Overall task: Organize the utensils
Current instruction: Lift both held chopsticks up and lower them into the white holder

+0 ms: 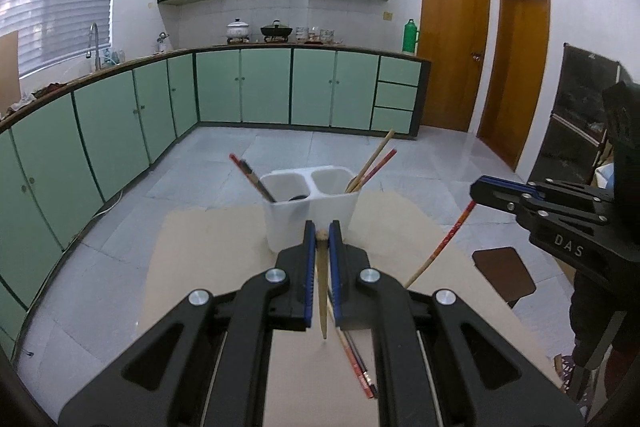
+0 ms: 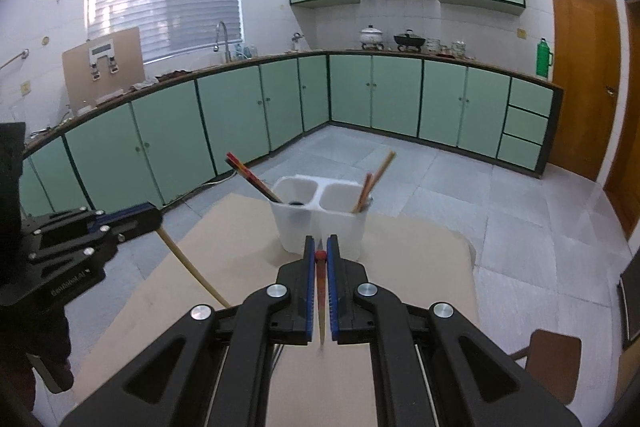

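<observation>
A white two-compartment utensil holder (image 1: 310, 213) (image 2: 322, 223) stands on the cardboard-covered table (image 1: 208, 259). Its left compartment holds red and dark chopsticks (image 1: 252, 177), its right one tan and red chopsticks (image 1: 372, 163). My left gripper (image 1: 322, 227) is shut on a tan wooden chopstick (image 1: 322, 291) just in front of the holder. My right gripper (image 2: 320, 245) is shut on a red chopstick (image 2: 321, 291), also seen from the left wrist view (image 1: 444, 243), close before the holder. More chopsticks (image 1: 358, 367) lie on the table under the left gripper.
A brown stool (image 1: 504, 273) stands to the right of the table. Green kitchen cabinets (image 1: 240, 87) line the far walls across a tiled floor. The left gripper shows at the left of the right wrist view (image 2: 132, 223) with its tan chopstick (image 2: 192, 267).
</observation>
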`<state>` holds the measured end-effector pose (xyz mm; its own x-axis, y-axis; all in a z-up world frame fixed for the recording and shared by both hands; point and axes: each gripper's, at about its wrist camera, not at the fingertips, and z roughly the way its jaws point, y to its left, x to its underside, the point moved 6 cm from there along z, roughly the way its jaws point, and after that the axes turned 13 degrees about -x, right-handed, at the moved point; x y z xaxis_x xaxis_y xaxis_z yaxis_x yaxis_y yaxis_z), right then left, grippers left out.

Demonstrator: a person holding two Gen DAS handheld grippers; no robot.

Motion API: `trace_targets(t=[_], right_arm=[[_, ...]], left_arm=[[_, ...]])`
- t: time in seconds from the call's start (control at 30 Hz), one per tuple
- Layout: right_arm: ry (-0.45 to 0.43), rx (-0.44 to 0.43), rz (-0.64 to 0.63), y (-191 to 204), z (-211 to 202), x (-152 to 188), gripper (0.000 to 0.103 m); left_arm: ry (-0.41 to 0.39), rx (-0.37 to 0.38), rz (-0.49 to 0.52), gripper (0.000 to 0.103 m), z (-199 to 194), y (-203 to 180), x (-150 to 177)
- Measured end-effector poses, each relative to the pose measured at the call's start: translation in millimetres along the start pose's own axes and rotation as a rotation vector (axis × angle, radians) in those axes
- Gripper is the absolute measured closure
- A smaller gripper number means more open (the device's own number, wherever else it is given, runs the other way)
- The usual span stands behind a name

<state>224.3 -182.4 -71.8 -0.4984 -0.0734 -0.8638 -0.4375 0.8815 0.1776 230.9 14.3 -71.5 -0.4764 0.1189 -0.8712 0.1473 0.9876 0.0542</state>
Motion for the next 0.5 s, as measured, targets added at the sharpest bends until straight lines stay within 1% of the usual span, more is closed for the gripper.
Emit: trace_targets(t=[0.13,0.23,0.37,0.5], right_arm=[[-0.023,-0.040,0.003,0.3,-2.6,-20.6,0.097],[-0.059,-0.062,-0.007,1.2,-8.2,-45.9,0.097],[-0.120,-0.048,-0.036,0.1,-13.4,-79.6,0.097],[-0.183,-0.027,-0.047,-7.3,-9.6,-117.9,0.097]], left_arm=[[-0.035,0.013,0.000,0.097,-1.7,-1.9,-17.5],[-0.071,0.019,-0.002,0.097,-3.0,-1.9,-34.9],[-0.143,0.009,-0.002,0.097,-4.5,-1.8,-67.2],[-0.216,-0.011,-0.021,0.097,2.0,-0.6,-108.8]])
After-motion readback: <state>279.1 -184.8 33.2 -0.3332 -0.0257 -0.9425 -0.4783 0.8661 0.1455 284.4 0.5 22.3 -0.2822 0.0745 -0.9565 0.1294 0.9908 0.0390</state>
